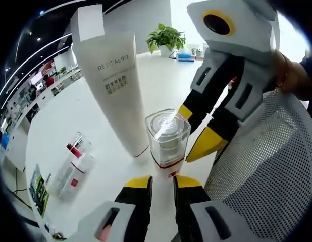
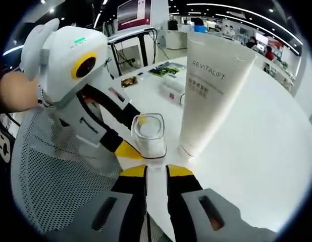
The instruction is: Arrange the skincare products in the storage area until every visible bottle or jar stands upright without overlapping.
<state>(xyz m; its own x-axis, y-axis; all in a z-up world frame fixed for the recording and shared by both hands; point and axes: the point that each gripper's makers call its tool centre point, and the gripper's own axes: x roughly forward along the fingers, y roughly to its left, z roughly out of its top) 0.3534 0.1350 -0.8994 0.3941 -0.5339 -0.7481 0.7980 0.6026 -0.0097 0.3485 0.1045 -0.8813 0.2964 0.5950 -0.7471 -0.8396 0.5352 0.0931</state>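
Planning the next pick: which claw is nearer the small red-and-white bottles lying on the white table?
Left. Left claw has the small red-and-white bottles beside it; right claw sits beyond the clear square jar.

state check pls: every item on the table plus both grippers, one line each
white tube: upright, standing on its cap on the table.
clear jar: upright, lid on, beside the tube.
small bottles: lying flat on the table, side by side.
left gripper: jaws apart, empty, just short of the jar.
right gripper: jaws apart, empty, facing the jar.
mesh basket: standing at the table's edge; contents not visible.
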